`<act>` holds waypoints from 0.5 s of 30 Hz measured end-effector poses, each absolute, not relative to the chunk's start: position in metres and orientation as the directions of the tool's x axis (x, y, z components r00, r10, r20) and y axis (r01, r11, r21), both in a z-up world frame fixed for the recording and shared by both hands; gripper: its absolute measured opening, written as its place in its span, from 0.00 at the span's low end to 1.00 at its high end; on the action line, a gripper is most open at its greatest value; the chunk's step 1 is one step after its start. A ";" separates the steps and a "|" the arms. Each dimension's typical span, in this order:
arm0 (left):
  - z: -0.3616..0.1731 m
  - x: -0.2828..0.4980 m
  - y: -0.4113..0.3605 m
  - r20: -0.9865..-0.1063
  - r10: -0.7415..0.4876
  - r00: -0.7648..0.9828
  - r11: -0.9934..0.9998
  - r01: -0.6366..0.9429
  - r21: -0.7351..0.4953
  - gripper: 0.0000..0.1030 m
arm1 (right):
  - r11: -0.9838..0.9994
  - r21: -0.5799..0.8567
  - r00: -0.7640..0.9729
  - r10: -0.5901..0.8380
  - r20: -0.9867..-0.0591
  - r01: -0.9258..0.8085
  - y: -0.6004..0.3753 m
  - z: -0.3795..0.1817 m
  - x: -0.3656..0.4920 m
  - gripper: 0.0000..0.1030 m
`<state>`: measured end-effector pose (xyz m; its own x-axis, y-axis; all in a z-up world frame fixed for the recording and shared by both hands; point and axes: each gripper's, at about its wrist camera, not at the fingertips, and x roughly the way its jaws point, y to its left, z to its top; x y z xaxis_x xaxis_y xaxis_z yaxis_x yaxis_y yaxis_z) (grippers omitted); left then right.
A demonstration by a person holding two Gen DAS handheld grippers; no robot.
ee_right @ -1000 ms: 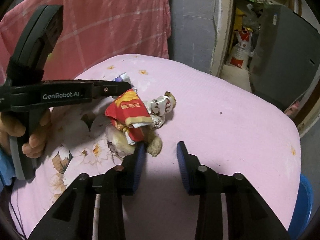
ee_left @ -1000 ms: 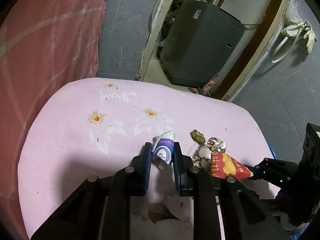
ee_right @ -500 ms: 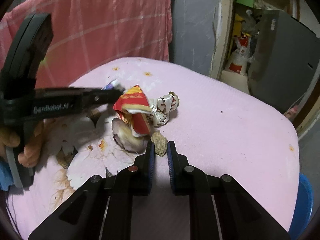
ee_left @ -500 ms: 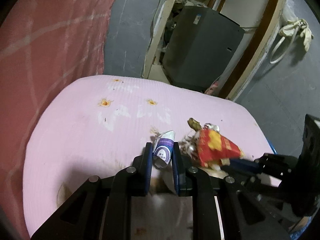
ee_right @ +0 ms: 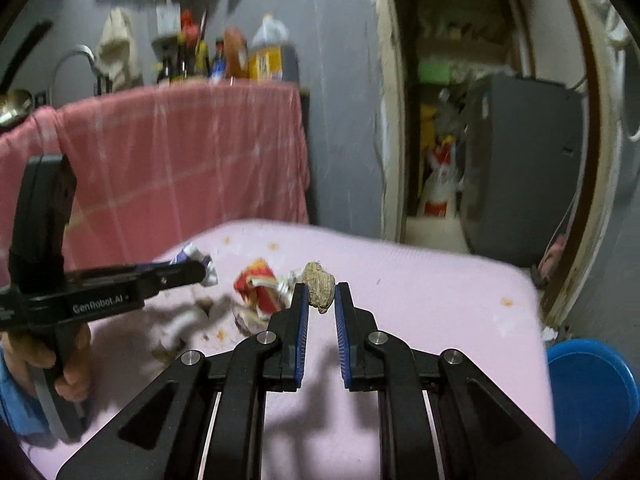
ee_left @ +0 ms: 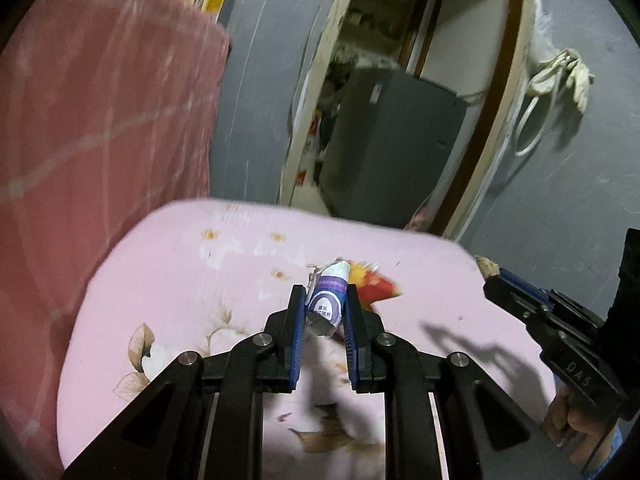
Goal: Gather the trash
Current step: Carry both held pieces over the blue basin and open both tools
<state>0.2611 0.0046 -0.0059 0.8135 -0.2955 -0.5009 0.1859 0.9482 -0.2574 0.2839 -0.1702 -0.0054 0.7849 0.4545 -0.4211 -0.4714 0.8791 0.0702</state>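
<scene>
My left gripper [ee_left: 323, 294] is shut on a crumpled white and purple wrapper [ee_left: 328, 300] and holds it above the pink table [ee_left: 180, 272]; it also shows in the right wrist view [ee_right: 200, 270]. My right gripper [ee_right: 320, 292] is shut on a brown walnut shell [ee_right: 319, 286], lifted off the table; it shows at the right edge of the left wrist view [ee_left: 492, 276]. A red and yellow snack bag [ee_right: 256, 288] lies on the table with a crumpled white wrapper [ee_right: 290, 280] beside it. The bag is partly hidden behind the held wrapper in the left wrist view [ee_left: 376, 286].
A blue bin [ee_right: 592, 388] stands on the floor by the table's right edge. A pink cloth [ee_right: 180, 160] hangs behind the table. A grey appliance [ee_left: 392, 144] stands in the doorway. Crumbs and a brown scrap [ee_right: 206, 304] lie on the table.
Both grippers have risen off the table. The left carries the purple wrapper up. The right closed on the walnut shell and lifted it.
</scene>
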 end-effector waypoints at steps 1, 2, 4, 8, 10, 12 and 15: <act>-0.002 0.258 0.001 -0.483 -0.292 0.826 0.950 0.190 -0.249 0.14 | 0.883 0.073 0.801 0.454 -0.391 -0.465 -0.175 -0.001 0.279 0.11; 0.003 0.255 -0.001 -0.461 -0.290 0.838 0.951 0.196 -0.241 0.14 | 0.885 0.074 0.810 0.452 -0.372 -0.460 -0.178 0.002 0.277 0.11; 0.012 0.250 -0.009 -0.426 -0.291 0.856 0.950 0.208 -0.232 0.14 | 0.890 0.079 0.835 0.450 -0.317 -0.449 -0.187 0.011 0.267 0.11; 0.028 0.242 -0.025 -0.362 -0.292 0.885 0.951 0.230 -0.206 0.14 | 0.908 0.070 0.883 0.417 -0.213 -0.412 -0.202 0.029 0.249 0.11; 0.037 0.238 -0.038 -0.329 -0.297 0.896 0.951 0.246 -0.187 0.14 | 0.917 0.068 0.901 0.398 -0.173 -0.393 -0.210 0.036 0.243 0.11; 0.043 0.236 -0.046 -0.307 -0.306 0.901 0.949 0.261 -0.179 0.14 | 0.926 0.064 0.915 0.377 -0.145 -0.371 -0.216 0.041 0.238 0.11; 0.050 0.237 -0.063 -0.288 -0.334 0.898 0.939 0.290 -0.184 0.14 | 0.940 0.066 0.934 0.341 -0.110 -0.336 -0.230 0.046 0.233 0.11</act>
<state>0.2366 -0.0632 0.0504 0.8976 -0.3336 -0.2882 0.2900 0.9392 -0.1840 0.2328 -0.2296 0.0464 0.9335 0.3413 -0.1097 -0.3357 0.9396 0.0659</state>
